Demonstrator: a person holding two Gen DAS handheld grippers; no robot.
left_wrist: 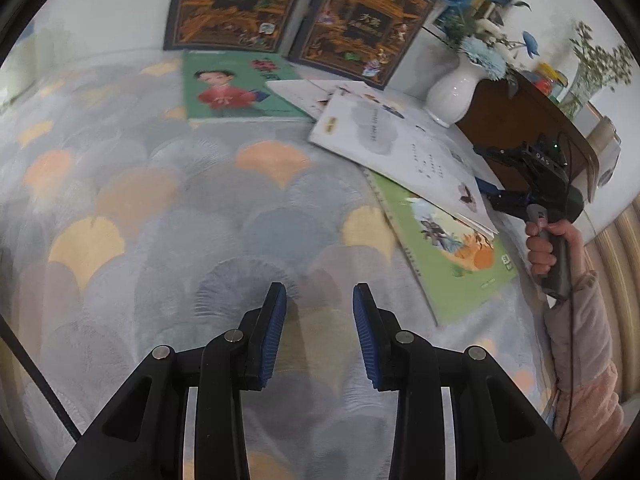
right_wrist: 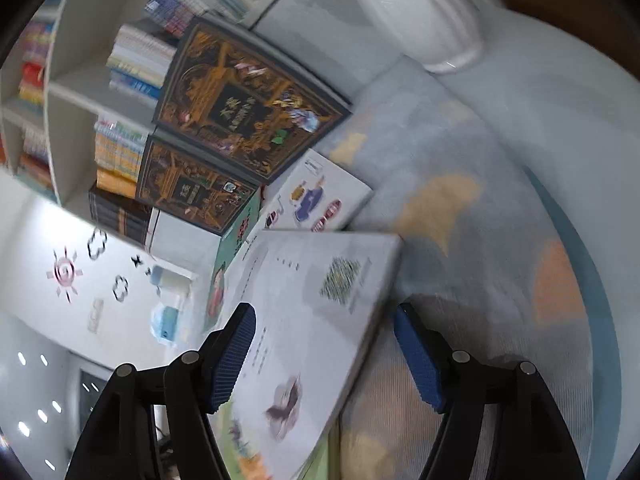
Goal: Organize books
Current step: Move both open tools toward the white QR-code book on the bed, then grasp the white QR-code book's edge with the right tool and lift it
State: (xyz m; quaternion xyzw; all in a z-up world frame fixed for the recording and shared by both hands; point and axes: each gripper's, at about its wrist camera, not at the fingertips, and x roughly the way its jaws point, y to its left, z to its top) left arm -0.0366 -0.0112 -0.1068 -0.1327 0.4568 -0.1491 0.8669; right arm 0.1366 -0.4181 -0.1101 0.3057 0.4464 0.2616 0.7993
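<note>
Lying on the scallop-patterned pastel cloth surface (left_wrist: 168, 208): a white paperback book (left_wrist: 404, 152) overlapping a light-green picture book (left_wrist: 460, 256); a second green book with a red-robed figure (left_wrist: 232, 88) sitting well apart. Two dark ornate gold-patterned books (left_wrist: 360, 20) are leaning upright behind. Left tool (left_wrist: 319, 328) is hovering with a narrow empty gap. Right tool (right_wrist: 325, 356) is standing open, its pads straddling the white book's corner without pressing. White ceramic vase (left_wrist: 456, 88) is standing nearby.
</note>
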